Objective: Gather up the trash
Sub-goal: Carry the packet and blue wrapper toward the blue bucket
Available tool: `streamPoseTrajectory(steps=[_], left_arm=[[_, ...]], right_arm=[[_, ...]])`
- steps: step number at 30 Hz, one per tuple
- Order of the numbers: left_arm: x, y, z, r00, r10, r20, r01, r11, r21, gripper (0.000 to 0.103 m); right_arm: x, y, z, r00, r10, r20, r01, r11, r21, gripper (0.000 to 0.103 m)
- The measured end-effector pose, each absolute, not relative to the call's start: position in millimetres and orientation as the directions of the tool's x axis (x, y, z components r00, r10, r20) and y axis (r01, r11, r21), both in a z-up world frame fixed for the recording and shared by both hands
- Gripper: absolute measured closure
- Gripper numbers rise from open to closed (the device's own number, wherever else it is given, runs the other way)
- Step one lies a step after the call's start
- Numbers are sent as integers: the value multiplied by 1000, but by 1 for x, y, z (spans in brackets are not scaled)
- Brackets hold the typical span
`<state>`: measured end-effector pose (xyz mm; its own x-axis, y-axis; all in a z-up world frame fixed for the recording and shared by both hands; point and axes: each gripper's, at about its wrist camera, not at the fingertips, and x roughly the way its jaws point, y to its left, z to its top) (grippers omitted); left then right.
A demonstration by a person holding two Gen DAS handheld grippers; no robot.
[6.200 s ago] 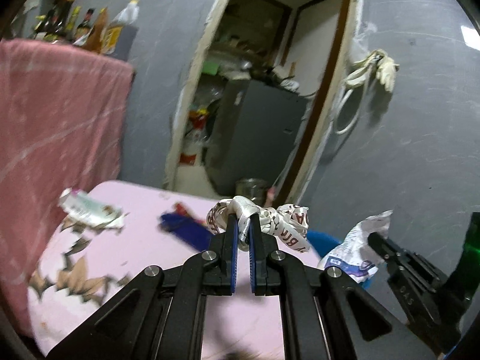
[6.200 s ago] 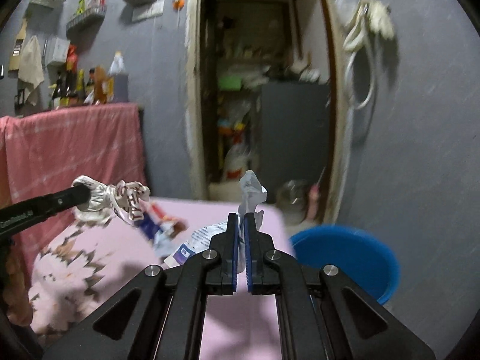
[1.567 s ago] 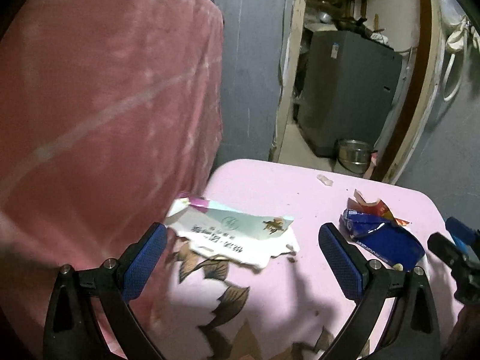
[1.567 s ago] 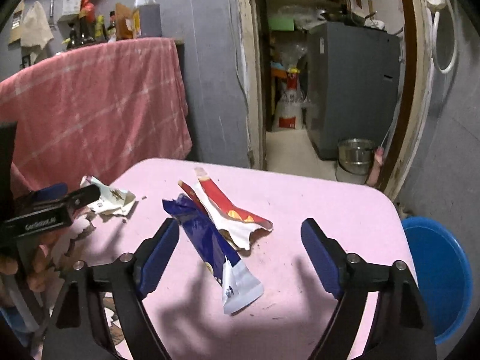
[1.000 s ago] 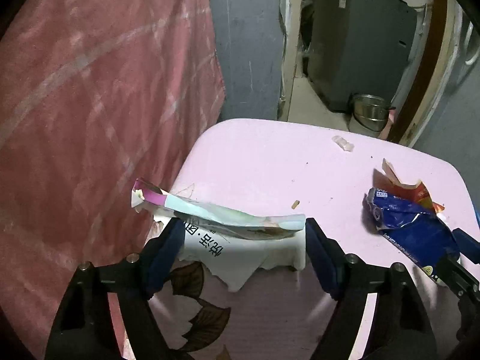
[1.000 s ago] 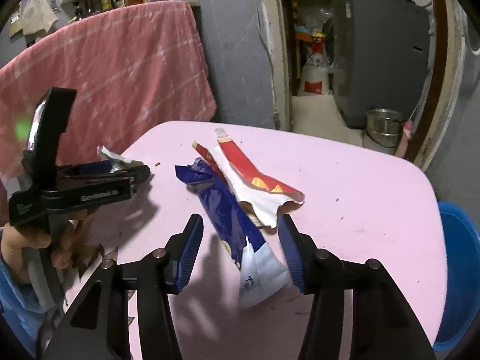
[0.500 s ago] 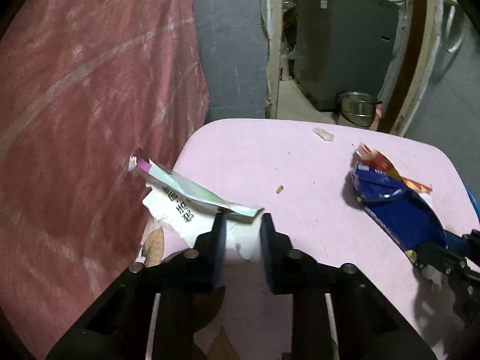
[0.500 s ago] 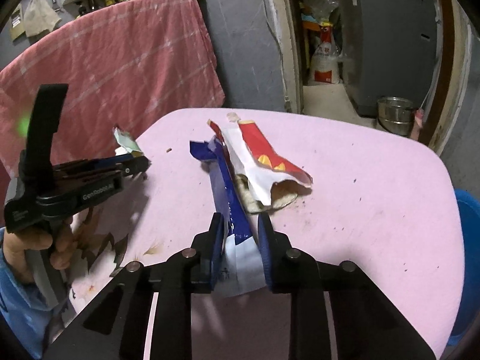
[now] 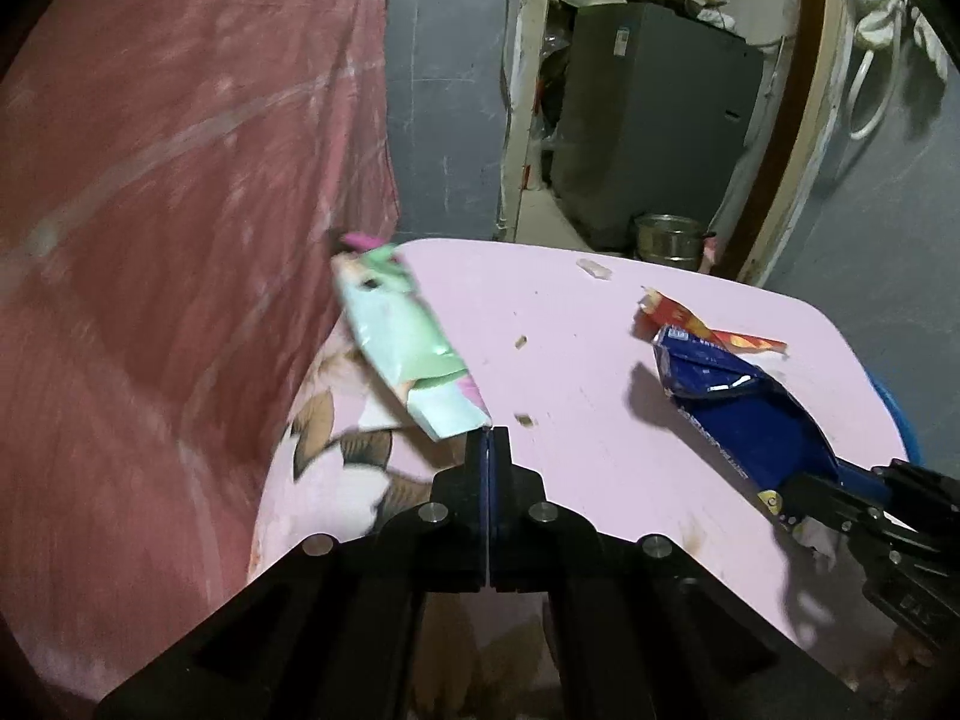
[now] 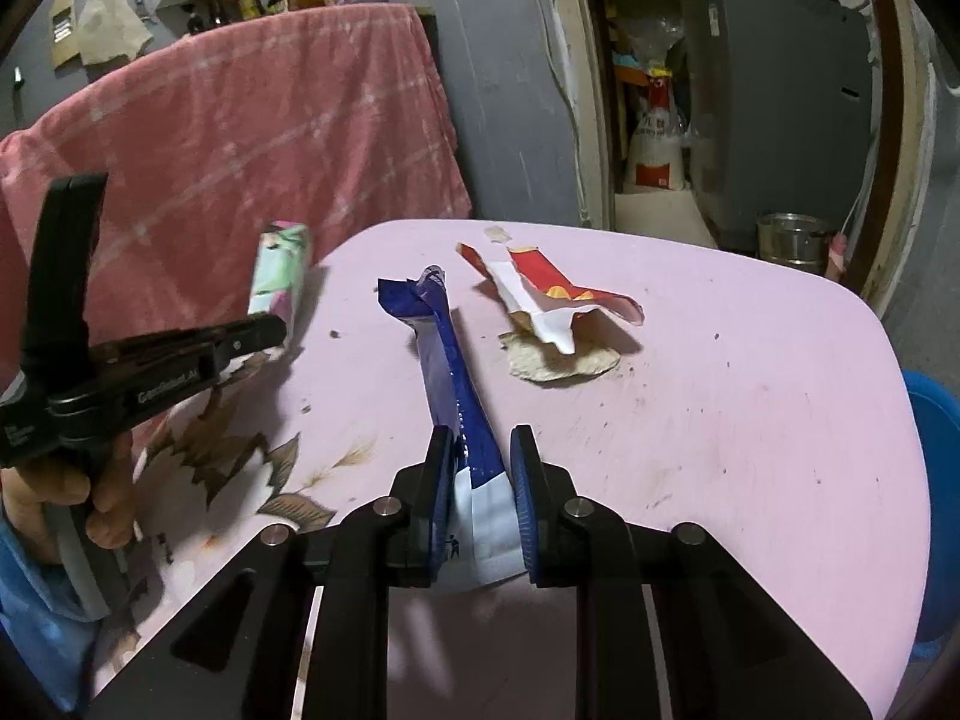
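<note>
Now left gripper point(image 9: 487, 431) jaws tight on the green wrapper point(image 9: 408, 354); right gripper point(image 10: 480, 468) jaws gripping the blue wrapper point(image 10: 450, 366).

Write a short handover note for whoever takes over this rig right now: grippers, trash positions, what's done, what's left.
Left gripper: shut on the green wrapper, lifted off the pink table.
Right gripper: jaws around the blue wrapper, lower end pinched, top end raised.
Left: red wrapper and a flat food scrap lie on the table, plus crumbs.
Blue bin is at the table's right edge; both held pieces go there.
</note>
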<state>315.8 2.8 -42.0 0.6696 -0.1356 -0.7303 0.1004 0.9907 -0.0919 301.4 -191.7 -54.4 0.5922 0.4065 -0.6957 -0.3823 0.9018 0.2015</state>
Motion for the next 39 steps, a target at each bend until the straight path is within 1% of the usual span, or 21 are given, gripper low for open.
streamPoseTrajectory(steps=[3,8,16,20,26,30,34,39], left_arm=[[297,0,-40,674,-175,-718,130,984,-118,103],[270,-17,-35,674,-221,-705,200,973,-113,103],[229,-59,-30,698,-297,-651,289,950,-123,103],[218,-87,-25,714,-338,-613,347,932,-110,103],[200,-124,-13,761,-381,-524,417,907,-55,103],[195,-148,0,804,-404,-437,443,896,-13,103],[191,-173,17,823,-444,-354,474,881,-3,103],[203,-197,33,823,-489,-290,504,863,-23,103]], right_arm=[[290,-193,-51,608,423,-672,-386,897,216,86],[272,-198,-46,653,415,-634,-369,905,212,86],[242,-228,-31,744,425,-515,-339,905,257,86],[226,-250,-22,800,393,-454,-305,917,257,86],[202,-284,-4,883,308,-353,-236,943,233,86],[190,-308,7,923,246,-294,-183,957,226,86],[178,-331,19,958,160,-239,-114,974,194,86],[172,-356,28,981,62,-186,-34,988,150,86]])
